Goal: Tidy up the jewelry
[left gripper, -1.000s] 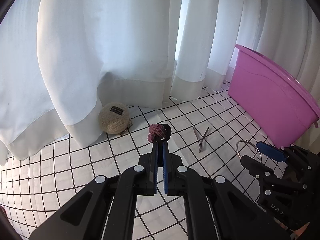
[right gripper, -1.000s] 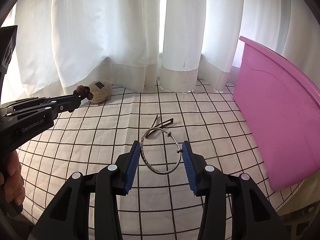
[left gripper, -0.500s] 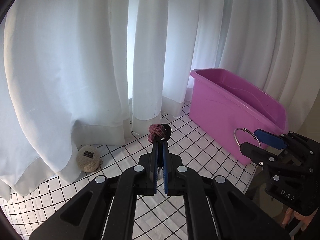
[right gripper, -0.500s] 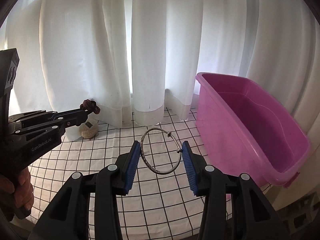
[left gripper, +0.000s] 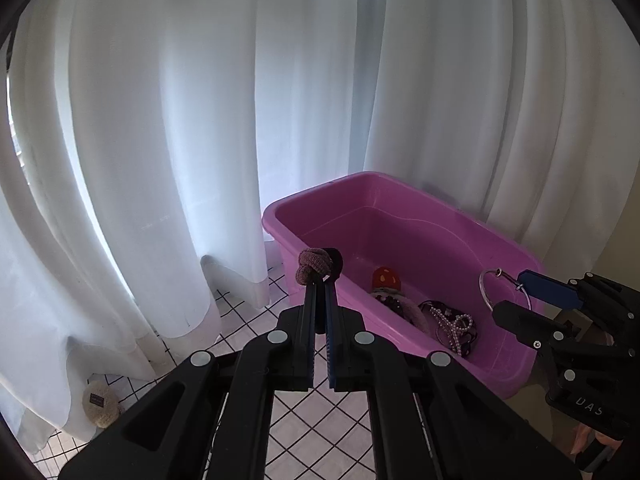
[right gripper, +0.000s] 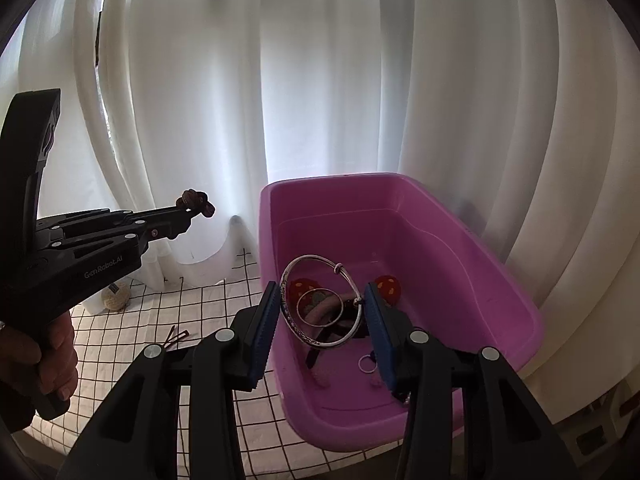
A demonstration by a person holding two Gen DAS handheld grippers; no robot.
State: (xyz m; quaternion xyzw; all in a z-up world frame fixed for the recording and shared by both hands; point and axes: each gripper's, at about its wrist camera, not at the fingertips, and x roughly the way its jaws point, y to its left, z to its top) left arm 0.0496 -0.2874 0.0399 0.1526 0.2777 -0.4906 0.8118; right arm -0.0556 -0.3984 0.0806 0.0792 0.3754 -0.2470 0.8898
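Note:
My left gripper point(left gripper: 319, 280) is shut on a knotted maroon hair tie point(left gripper: 316, 266), held in the air just left of the pink tub point(left gripper: 516, 376). From the right wrist view the same left gripper point(right gripper: 191, 209) and hair tie point(right gripper: 195, 201) hang left of the pink tub point(right gripper: 532, 316). My right gripper point(right gripper: 323, 312) is shut on a silver bangle point(right gripper: 292, 324), which sits across its blue pads above the tub's near end. In the left wrist view the bangle point(left gripper: 485, 290) shows at the right gripper point(left gripper: 510, 294). Inside the tub lie a pearl strand point(left gripper: 454, 326), red mushroom charms point(right gripper: 387, 286) and other pieces.
White curtains point(left gripper: 200, 140) hang behind everything. The tub stands on a black-and-white checked cloth point(right gripper: 208, 304). A round beige pouch point(left gripper: 98, 402) rests by the curtain hem, and a thin hairpin point(right gripper: 176, 335) lies on the cloth. A person's hand point(right gripper: 48, 348) grips the left tool.
Both grippers have risen and swung right with their loads, from over the checked cloth to the pink tub, whose inside now shows. The pouch and hairpin stayed behind on the cloth.

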